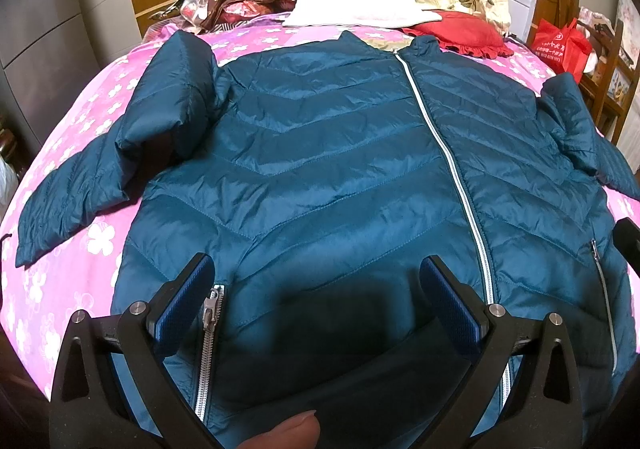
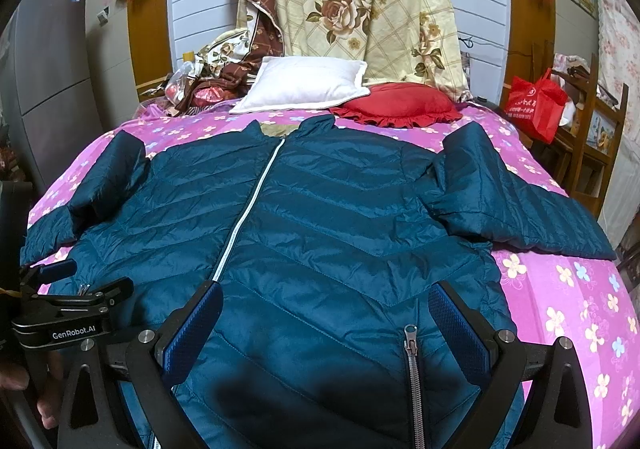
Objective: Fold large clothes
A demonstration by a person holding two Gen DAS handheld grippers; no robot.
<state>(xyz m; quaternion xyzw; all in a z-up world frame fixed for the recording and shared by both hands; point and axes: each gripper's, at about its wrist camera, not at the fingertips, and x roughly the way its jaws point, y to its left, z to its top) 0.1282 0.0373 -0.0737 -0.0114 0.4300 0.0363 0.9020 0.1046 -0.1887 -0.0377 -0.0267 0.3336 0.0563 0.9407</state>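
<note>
Jacket (image 1: 320, 153) lies flat, unfolded, zipped on the bed (image 1: 80, 249) — I hover both grippers, left gripper (image 1: 316, 289) and right gripper (image 2: 324, 313), fingers released, empty; next, grasp a sleeve.

The teal jacket (image 1: 320, 153) lies flat and zipped on the pink bed (image 1: 72, 257), collar toward the pillows (image 1: 352, 5). The left gripper (image 1: 316, 289) hovers spread wide over the hem, 1 pocket zipper (image 1: 210, 313) beside its left finger.

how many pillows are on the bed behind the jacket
2. A white pillow lies at the head of the bed, past the jacket's collar. A red frilled pillow lies to its right, touching it. The piled bedding behind may hide more.
</note>
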